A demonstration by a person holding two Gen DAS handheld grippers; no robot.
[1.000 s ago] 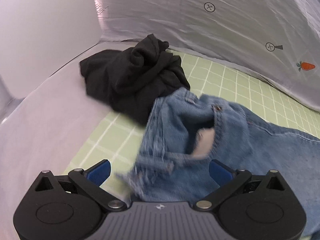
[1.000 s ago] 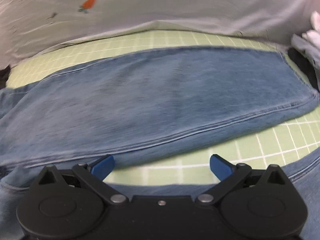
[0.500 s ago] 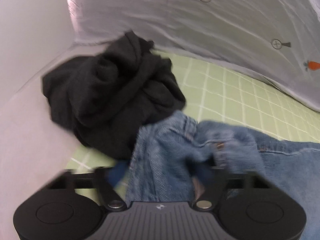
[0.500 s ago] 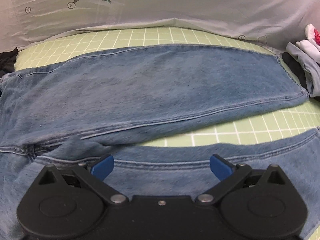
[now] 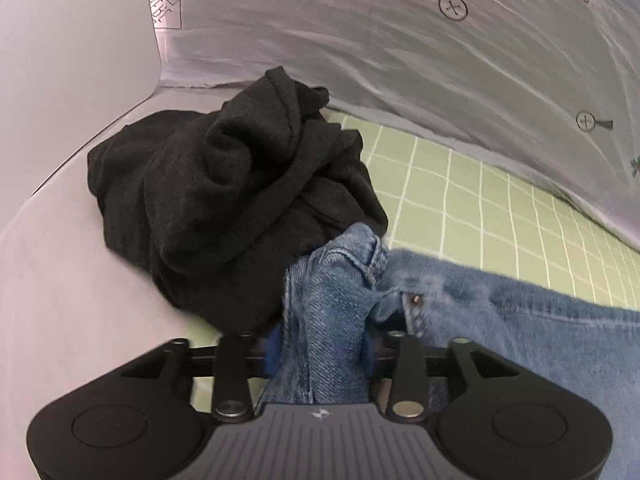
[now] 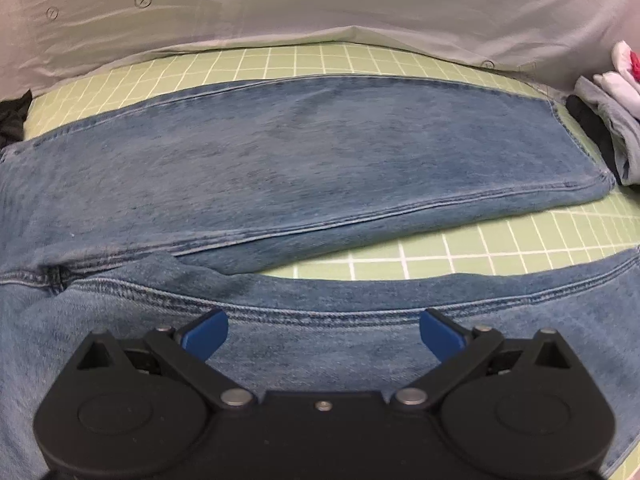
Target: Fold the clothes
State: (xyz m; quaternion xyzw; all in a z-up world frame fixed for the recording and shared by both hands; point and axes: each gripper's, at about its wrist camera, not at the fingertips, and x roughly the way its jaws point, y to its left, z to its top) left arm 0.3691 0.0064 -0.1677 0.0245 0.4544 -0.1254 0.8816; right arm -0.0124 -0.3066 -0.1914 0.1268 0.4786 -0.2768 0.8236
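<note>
Blue jeans lie spread across a green grid mat, one leg flat at the back and the other under my right gripper. That gripper hovers open over the near leg, with nothing between its blue pads. In the left wrist view the jeans' waistband end is bunched upright between the pads of my left gripper. The pads press on the denim from both sides, while the jaws are opening slightly. A brass button shows just right of the bunch.
A crumpled black garment lies right behind the gripped waistband, touching it. A grey printed sheet rises behind the mat. A small pile of grey, black and white clothes sits at the mat's right end.
My left gripper moved in over the waistband and went from wide open to closed on the bunched denim. The right gripper shifted so the near jeans leg lies under it; it stayed open.
</note>
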